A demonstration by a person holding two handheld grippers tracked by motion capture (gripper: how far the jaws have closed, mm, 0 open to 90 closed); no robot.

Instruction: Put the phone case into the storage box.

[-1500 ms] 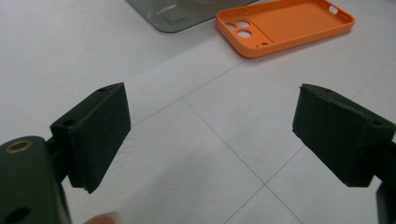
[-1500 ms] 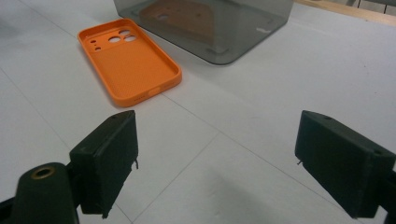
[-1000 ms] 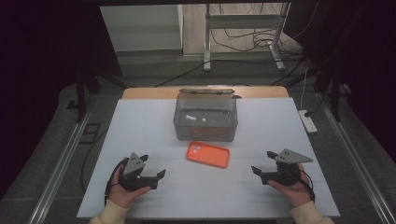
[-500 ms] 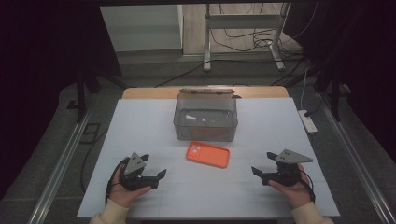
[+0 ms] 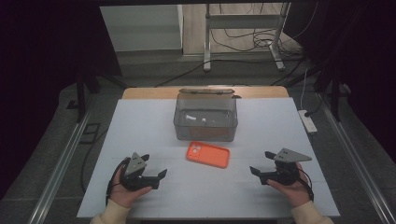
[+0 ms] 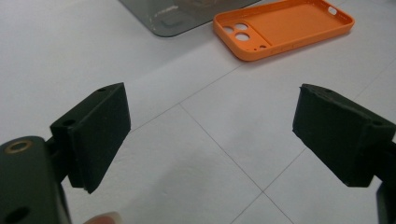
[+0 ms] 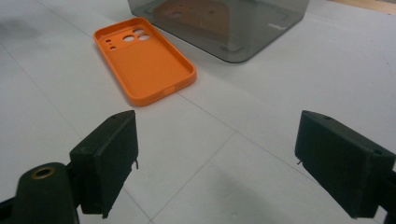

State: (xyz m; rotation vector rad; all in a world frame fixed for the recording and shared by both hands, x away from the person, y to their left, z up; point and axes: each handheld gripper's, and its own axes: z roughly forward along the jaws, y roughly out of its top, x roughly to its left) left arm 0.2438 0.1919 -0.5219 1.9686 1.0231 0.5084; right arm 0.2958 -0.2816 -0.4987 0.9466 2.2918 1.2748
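I held the left gripper point(image 5: 158, 176) and right gripper point(image 5: 256, 169) spread wide and empty near the table's point(image 5: 280, 121) front edge; between them, farther in, the orange phone case point(image 5: 208, 154) lay flat beside the grey box point(image 5: 206, 122).

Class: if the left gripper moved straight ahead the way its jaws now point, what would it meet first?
Probably the orange phone case: it lies ahead between the open jaws of the left gripper, with bare white table before it. The grey box sits just beyond; depth is uncertain.

Lab (floor cables point(image 5: 243, 39); metal stand point(image 5: 243, 21))
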